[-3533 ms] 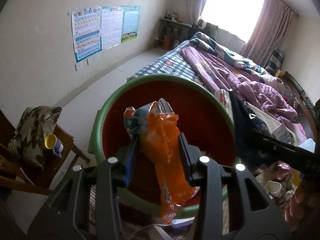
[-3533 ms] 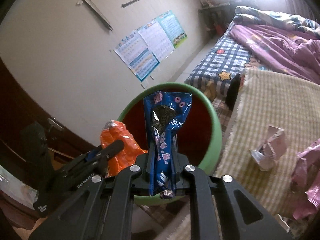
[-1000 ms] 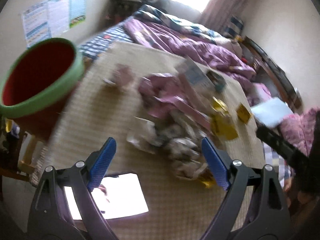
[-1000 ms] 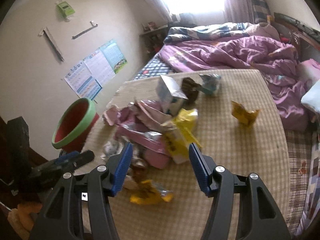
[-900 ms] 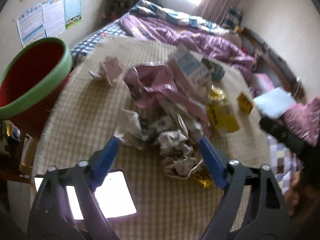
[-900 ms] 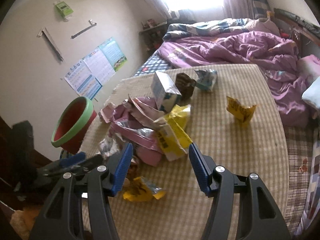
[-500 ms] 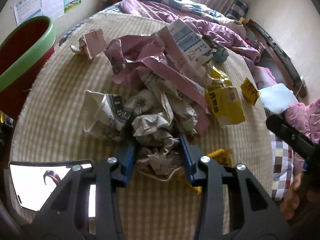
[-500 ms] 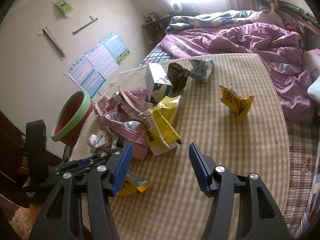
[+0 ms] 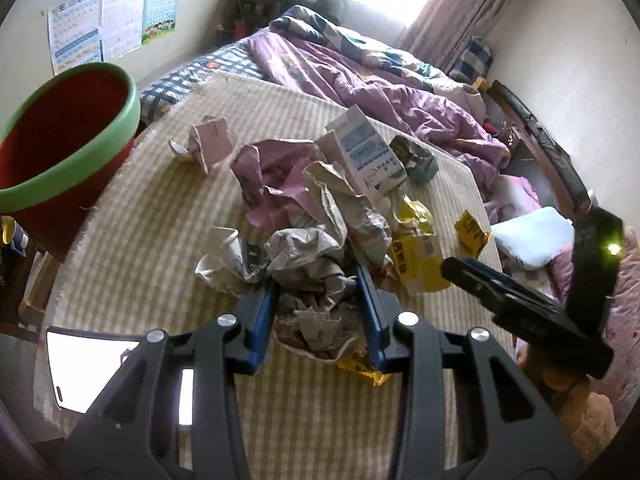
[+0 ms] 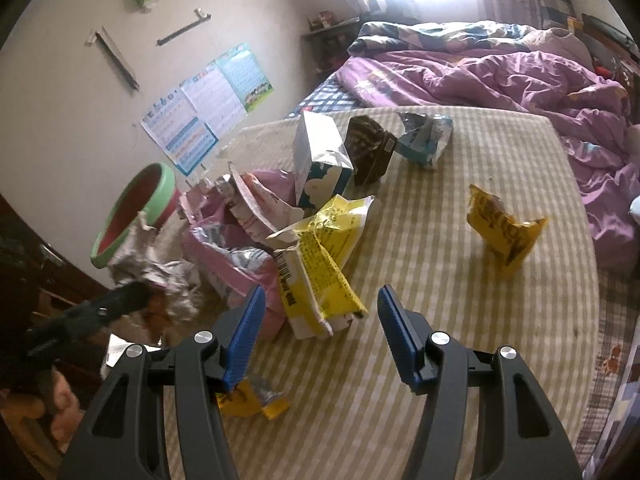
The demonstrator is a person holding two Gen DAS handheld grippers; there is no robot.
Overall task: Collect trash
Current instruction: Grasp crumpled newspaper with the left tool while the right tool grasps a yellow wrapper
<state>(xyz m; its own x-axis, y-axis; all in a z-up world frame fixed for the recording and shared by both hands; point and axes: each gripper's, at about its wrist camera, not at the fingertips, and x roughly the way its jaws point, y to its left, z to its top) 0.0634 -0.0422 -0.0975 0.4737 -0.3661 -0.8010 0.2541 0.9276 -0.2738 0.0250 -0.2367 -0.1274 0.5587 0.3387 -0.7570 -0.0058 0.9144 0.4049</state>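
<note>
The left hand-held gripper (image 9: 318, 300) has its blue pads pressed against both sides of a crumpled newspaper wad (image 9: 312, 276) at the near edge of the trash pile, so it appears clamped on that wad. The right hand-held gripper (image 10: 320, 332) hangs with its fingers wide apart above the checked mat (image 10: 460, 280), just short of a torn yellow wrapper (image 10: 320, 264) and holding nothing. The red bin with the green rim (image 9: 60, 152) stands off the left edge of the mat, well apart from the pile.

To do this step well, the left grip should bite deep enough into the paper that the loose folds do not slip out. The lift should go straight up first, because neighbouring paper and a small yellow scrap (image 9: 360, 368) touch the wad and may be dragged along. The right one could close on the yellow wrapper's thick middle, not on its thin torn edge. Both loads then need carrying fully over the bin's rim before release.
</note>
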